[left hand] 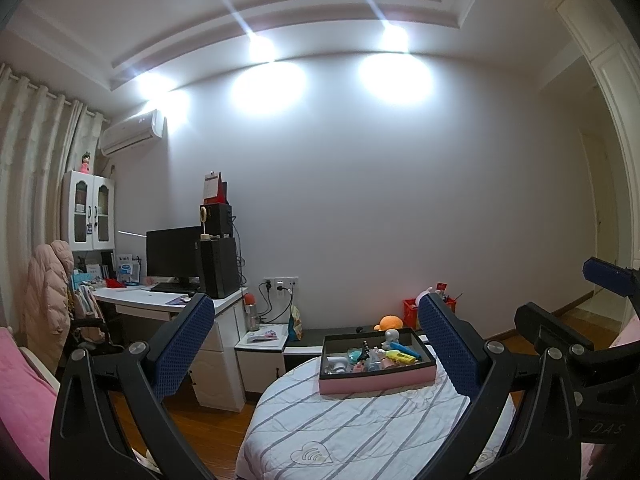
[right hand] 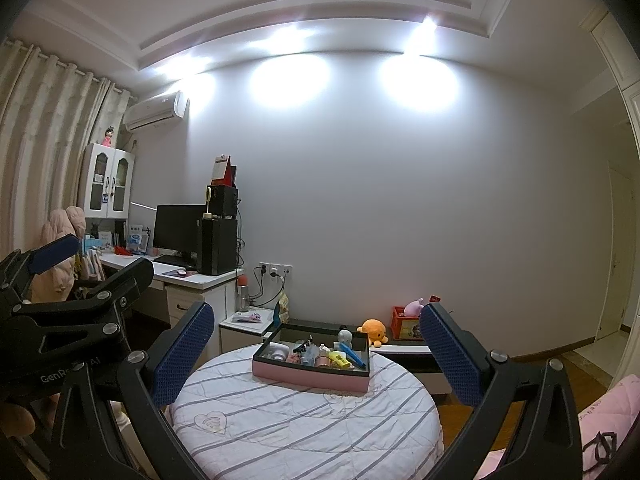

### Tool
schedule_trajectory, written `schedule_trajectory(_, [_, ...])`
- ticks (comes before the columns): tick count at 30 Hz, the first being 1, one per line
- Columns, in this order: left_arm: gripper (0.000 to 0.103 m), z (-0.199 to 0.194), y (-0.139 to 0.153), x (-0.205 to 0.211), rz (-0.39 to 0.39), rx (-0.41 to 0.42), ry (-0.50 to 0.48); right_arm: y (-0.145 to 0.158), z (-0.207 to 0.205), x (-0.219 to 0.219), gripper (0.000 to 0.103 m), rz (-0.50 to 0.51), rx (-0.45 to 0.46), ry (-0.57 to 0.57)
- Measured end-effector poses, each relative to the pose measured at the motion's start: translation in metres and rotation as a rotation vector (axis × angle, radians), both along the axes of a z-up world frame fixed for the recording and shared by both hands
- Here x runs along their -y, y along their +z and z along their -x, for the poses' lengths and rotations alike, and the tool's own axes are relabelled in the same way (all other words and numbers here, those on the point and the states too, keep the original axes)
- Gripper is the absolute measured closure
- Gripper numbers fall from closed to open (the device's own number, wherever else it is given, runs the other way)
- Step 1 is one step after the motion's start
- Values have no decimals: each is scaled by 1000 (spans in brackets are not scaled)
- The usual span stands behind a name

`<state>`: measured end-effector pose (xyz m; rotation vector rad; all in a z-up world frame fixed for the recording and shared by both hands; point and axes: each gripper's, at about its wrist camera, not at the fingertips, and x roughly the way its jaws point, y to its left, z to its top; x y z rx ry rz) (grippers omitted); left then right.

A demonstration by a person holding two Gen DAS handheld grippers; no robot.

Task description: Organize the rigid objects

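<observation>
Left claw spread, empty; right claw likewise, both held well back from pink box on round quilted table. Small objects jumbled inside; risk I judge: crowded pile, claw nudges neighbours, topples figurine

A white desk with a dark monitor stands beside curtains.
</observation>
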<state>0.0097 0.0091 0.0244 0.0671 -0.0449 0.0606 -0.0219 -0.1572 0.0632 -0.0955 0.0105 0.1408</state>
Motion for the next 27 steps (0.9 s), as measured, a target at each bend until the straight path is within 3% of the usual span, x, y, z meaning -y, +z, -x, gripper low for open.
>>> schedule_trajectory(27, [0, 2, -1, -5, -4, 1, -4, 1, 3, -1, 0, -1, -6, 1])
